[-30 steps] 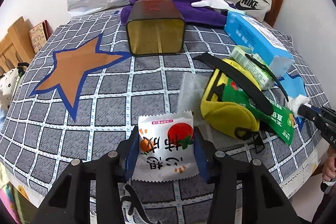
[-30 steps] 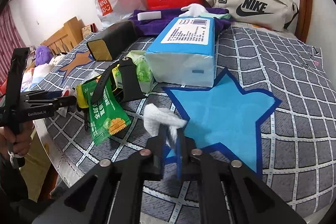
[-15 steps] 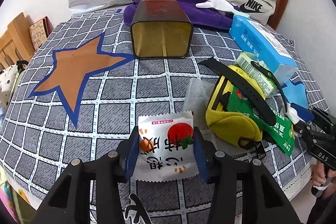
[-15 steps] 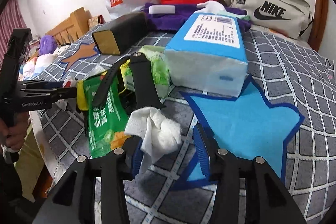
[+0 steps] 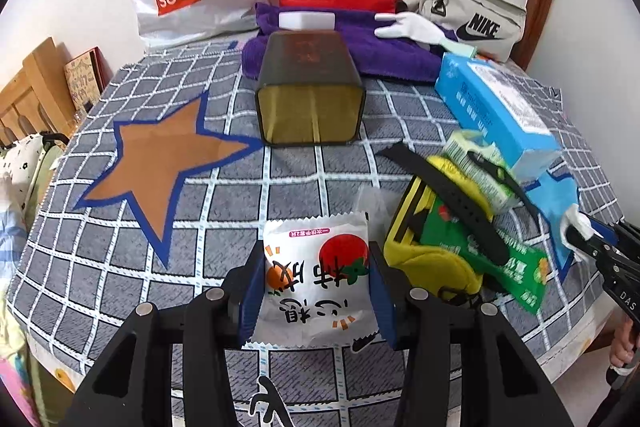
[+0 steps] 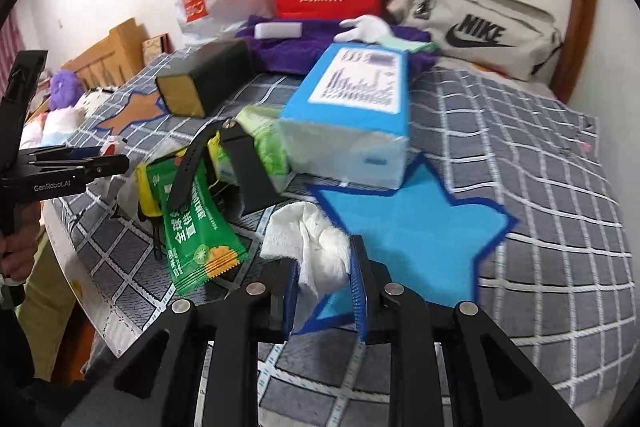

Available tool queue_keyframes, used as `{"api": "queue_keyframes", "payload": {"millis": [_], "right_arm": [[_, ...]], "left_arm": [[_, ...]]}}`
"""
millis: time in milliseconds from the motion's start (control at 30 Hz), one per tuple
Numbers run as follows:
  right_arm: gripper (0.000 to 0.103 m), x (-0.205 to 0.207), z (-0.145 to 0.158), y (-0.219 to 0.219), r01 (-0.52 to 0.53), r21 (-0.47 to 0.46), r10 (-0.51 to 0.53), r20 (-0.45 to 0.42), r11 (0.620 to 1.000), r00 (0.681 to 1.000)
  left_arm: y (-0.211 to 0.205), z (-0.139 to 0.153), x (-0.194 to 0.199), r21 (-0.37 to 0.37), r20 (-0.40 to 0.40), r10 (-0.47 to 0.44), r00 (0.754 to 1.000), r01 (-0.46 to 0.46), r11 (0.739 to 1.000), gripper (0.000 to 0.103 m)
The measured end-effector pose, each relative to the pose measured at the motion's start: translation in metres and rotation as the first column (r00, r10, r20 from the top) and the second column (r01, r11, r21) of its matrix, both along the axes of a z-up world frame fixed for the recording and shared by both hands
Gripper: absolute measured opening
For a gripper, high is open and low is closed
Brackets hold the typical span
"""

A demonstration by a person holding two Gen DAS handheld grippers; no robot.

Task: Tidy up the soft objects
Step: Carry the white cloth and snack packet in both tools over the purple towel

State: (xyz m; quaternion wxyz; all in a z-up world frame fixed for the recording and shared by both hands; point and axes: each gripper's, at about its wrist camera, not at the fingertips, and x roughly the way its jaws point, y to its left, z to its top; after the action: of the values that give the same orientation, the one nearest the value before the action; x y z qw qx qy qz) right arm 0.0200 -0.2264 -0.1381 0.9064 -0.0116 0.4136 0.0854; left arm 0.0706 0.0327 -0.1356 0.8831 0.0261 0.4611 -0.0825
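Both hands loaded, mid pick-up stage

Left gripper (image 5: 316, 291) is clamped on the snack packet (image 5: 318, 283) near the table edge; right gripper (image 6: 324, 293) is closing its jaws on a crumpled tissue (image 6: 308, 243) by the blue star (image 6: 408, 227). Next I'd guess each needs a drop spot

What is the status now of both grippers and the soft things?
Left gripper shut on snack packet. Right gripper jaws closing, crumpled tissue between them. Green packet and black strap close beside tissue.

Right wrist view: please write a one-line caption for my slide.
Right gripper closing on crumpled white tissue above the blue star.
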Motion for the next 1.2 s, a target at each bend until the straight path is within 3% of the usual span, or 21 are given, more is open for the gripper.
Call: {"api": "queue_keyframes", "payload": {"millis": [567,733,1200], "right_arm": [[0.023,0.001,0.063,-0.009,0.032,0.017,-0.034,0.116,0.999,0.993],[0.023,0.016,0.077,-0.011,0.026,0.032,-0.030,0.137,0.999,0.990],[0.023,0.082,0.098,-0.017,0.021,0.061,-0.029,0.129,0.998,0.991]], "left_arm": [[-0.008,0.042,0.010,-0.036,0.057,0.017,0.998,-0.015,0.999,0.045],[-0.008,0.052,0.024,-0.067,0.062,0.039,0.997,-0.035,0.997,0.045],[-0.016,0.071,0.082,-0.056,0.066,0.055,0.996,-0.051,0.997,0.045]]}}
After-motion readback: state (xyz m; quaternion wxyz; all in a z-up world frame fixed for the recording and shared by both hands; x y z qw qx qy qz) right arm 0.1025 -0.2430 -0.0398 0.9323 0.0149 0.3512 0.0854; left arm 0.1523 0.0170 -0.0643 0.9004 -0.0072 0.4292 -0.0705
